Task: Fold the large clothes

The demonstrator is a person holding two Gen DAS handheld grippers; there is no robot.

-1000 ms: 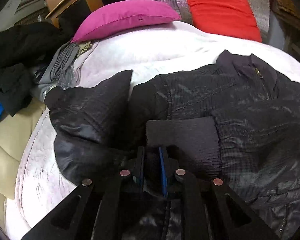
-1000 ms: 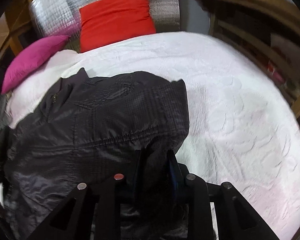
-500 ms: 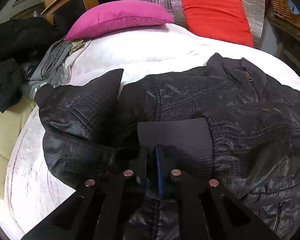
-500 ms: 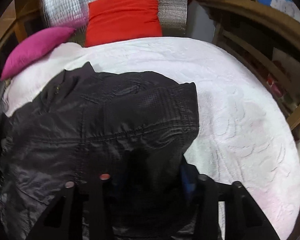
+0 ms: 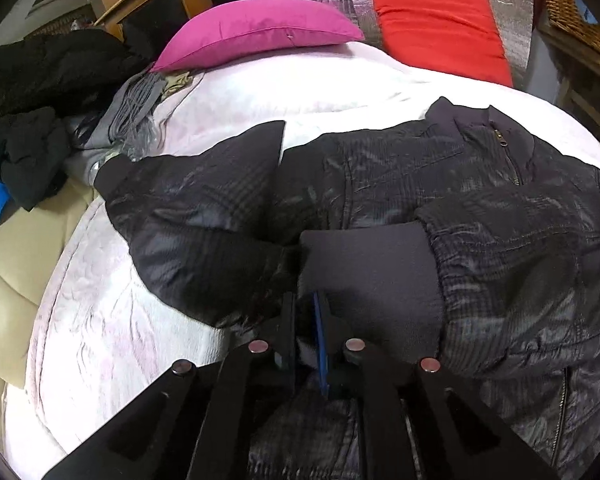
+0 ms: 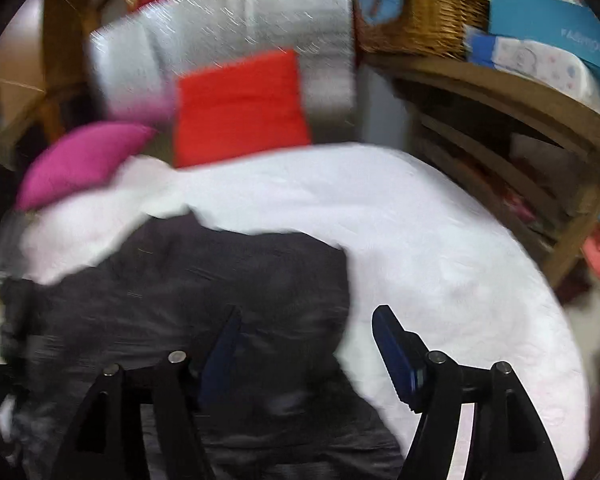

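Observation:
A large black quilted jacket (image 5: 420, 184) lies spread on a white bed cover (image 5: 100, 320), with one sleeve folded across its front. My left gripper (image 5: 305, 300) pinches the edge of that sleeve's knit cuff (image 5: 372, 272). Its jaws are opening slightly, with fabric still between them. The blurred right wrist view shows the jacket (image 6: 220, 280) under my right gripper (image 6: 308, 314). Its jaws are opening wide above the cloth and its pads press on nothing. The bed cover (image 6: 440, 260) lies beside it to the right.
A magenta pillow (image 5: 260, 28) and a red cushion (image 5: 440, 28) rest at the bed's head. Dark clothes (image 5: 32, 92) and a grey scarf (image 5: 136, 108) are piled at the left. A wooden shelf (image 6: 500, 120) with a wicker basket (image 6: 420, 16) stands to the right.
My right gripper let go of the jacket's edge, spread its jaws wide and lifted, tilting up toward the shelf. My left gripper shifted a little while still holding the cuff.

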